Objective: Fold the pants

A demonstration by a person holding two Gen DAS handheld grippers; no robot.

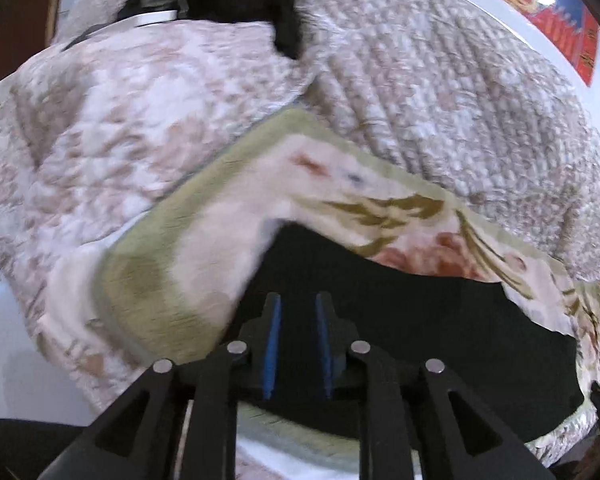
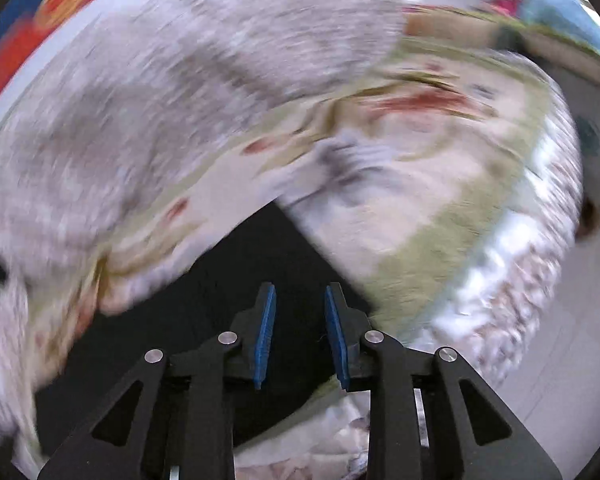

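The black pants (image 1: 420,320) lie on a cream flowered sheet with a green border (image 1: 220,220) on a bed. In the left wrist view my left gripper (image 1: 298,298) hovers over the pants' left end. Its blue pads (image 1: 274,332) stand a little apart, with only the cloth below showing in the gap. The right wrist view is blurred by motion. There my right gripper (image 2: 300,288) is over a pointed corner of the pants (image 2: 236,272). Its pads (image 2: 265,328) are apart and grip nothing.
A pale pink patterned quilt (image 1: 100,120) and a knitted blanket (image 1: 440,100) cover the bed behind the sheet. Dark items (image 1: 240,0) lie at the far edge. A red and blue poster (image 1: 560,12) hangs on the wall. Pale floor (image 2: 560,360) shows at the right.
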